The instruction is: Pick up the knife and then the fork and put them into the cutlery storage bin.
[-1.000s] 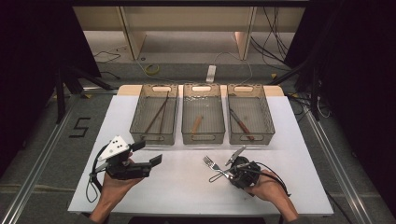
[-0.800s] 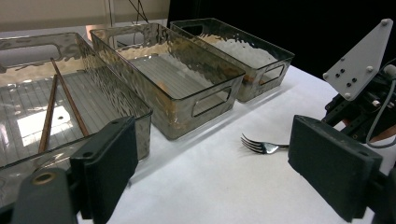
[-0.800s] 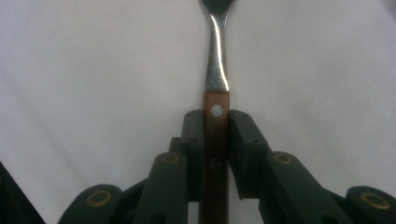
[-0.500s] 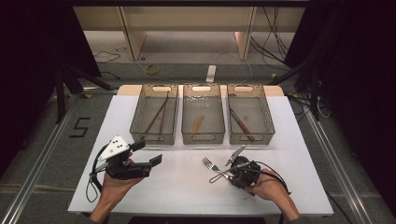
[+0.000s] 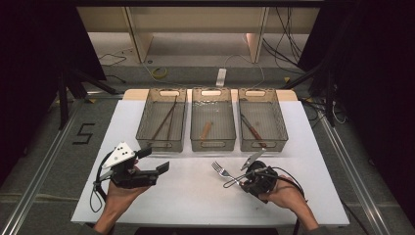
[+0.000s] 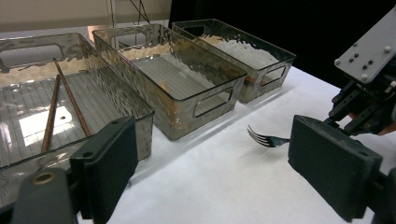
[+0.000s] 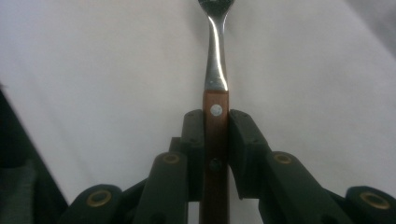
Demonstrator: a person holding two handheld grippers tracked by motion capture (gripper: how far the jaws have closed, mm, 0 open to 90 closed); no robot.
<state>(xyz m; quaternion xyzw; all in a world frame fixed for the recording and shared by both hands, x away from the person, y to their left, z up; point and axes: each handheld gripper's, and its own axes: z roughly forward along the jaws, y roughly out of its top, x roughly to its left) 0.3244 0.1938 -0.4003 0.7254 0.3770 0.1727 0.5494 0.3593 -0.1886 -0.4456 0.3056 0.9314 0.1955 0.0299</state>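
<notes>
Clamping a fork (image 7: 216, 70) by its brown wooden handle, the right hand-held gripper (image 7: 216, 140) sits low over the white surface (image 5: 195, 196), near its front edge on the person's right. In the right gripper view the two black pads press flat against either side of the handle, a rivet showing just above them, and the steel neck runs straight out ahead toward the tines (these are cut off at the top of that view). From the high view the fork (image 5: 222, 172) points away from the right hand-held gripper (image 5: 254, 177) toward the middle of the surface, tines toward the left, just above the cloth; whether they touch it I cannot tell.

The left hand-held gripper (image 5: 154, 160) is held at the front left of the surface, its jaws spread wide with nothing between them. In the left gripper view the fork's tines (image 6: 264, 138) show between those jaws, farther off, well apart from them.

Three clear trays stand in a row at the back of the surface. The left tray (image 5: 147, 128) holds a pair of brown chopsticks (image 5: 164, 120), the middle tray (image 5: 195, 142) a short wooden-handled piece (image 5: 206, 130), and the right tray (image 5: 279, 125) a utensil with a dark handle (image 5: 252, 128).
</notes>
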